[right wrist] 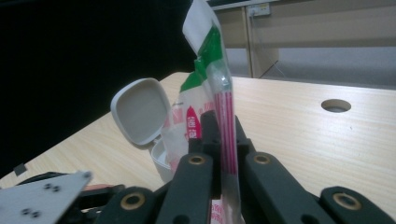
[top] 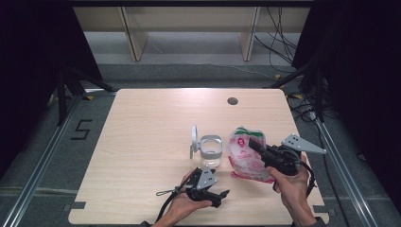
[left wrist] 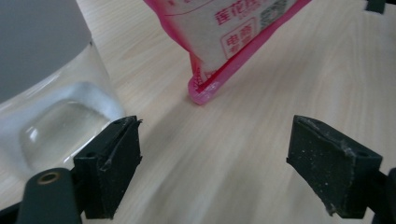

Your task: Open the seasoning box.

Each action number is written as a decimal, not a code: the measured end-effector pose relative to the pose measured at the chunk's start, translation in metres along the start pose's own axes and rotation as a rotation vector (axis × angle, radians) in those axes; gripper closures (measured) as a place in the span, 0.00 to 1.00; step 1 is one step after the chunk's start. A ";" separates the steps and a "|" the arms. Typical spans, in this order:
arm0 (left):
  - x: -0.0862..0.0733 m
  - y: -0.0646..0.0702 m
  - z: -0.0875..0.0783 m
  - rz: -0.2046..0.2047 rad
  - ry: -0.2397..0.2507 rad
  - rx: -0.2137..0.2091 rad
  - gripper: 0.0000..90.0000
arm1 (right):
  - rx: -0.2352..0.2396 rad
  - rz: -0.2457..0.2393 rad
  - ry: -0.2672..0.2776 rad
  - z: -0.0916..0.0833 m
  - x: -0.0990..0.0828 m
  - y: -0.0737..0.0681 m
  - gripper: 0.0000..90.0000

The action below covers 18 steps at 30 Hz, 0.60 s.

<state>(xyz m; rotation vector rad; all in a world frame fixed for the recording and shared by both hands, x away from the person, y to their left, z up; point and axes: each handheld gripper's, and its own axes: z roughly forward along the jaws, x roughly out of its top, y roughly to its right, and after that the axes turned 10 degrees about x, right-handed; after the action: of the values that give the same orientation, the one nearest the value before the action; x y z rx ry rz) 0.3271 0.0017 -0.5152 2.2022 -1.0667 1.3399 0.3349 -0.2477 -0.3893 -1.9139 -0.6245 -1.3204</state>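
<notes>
A pink and white pouch (top: 244, 156) with a green top stands tilted on the wooden table (top: 151, 142), right of a clear jar (top: 211, 151) whose white lid (top: 194, 138) is flipped up. My right gripper (top: 253, 144) is shut on the pouch's upper edge; in the right gripper view the jaws (right wrist: 219, 135) pinch the pouch (right wrist: 223, 100) with the lid (right wrist: 140, 112) behind it. My left gripper (top: 222, 197) lies low near the front edge, open. Its pads (left wrist: 112, 163) are wide apart with only bare table between them, the jar (left wrist: 51, 93) to the left and the pouch's bottom corner (left wrist: 219, 42) ahead.
A round cable hole (top: 232, 100) sits in the table's far right part. Wooden shelf legs (top: 135, 40) and cables lie on the floor beyond the table. Metal rails run along both sides. The left half of the table is bare wood.
</notes>
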 end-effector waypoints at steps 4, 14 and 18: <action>0.009 0.010 0.014 -0.002 0.025 0.000 0.17 | 0.012 0.013 0.008 -0.005 0.012 -0.005 1.00; 0.030 0.023 0.026 -0.035 0.101 0.021 0.39 | 0.035 -0.072 0.024 -0.011 0.040 -0.020 1.00; 0.031 0.026 0.029 -0.010 0.157 0.067 0.53 | 0.052 -0.042 0.001 -0.008 0.039 -0.024 1.00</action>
<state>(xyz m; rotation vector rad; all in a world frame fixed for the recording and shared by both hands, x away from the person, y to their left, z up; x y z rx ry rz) 0.3334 -0.0466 -0.5050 2.1052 -0.9653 1.5358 0.3270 -0.2391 -0.3440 -1.8680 -0.6954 -1.3186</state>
